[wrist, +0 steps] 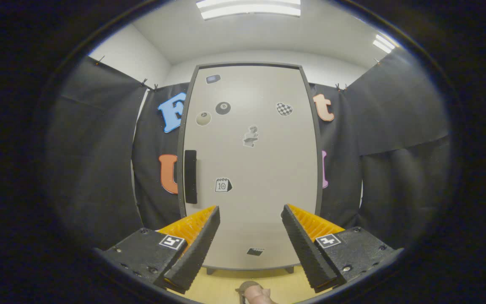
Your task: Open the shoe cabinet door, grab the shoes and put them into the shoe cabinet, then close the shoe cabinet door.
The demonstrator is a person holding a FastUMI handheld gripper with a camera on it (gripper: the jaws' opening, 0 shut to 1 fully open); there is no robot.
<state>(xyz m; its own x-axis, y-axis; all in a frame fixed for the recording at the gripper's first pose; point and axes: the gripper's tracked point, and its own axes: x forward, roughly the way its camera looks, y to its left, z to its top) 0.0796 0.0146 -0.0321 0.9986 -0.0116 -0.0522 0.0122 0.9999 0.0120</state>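
The shoe cabinet [249, 169] stands straight ahead, a tall pale grey unit with a dark frame. Its door is shut and carries several small stickers. A black vertical handle [190, 176] sits on the door's left edge, just above and beyond my left fingertip. My gripper [250, 213] is open, its orange and black fingers [196, 240] spread wide with nothing between them, some way short of the door. A pinkish shoe [256, 293] pokes into view on the floor below, between the fingers and close to me; most of it is hidden.
Black cloth walls [99, 160] hang on both sides of the cabinet and behind it. A light wooden floor [222, 287] runs from me to the cabinet's short feet. Ceiling lights glow overhead.
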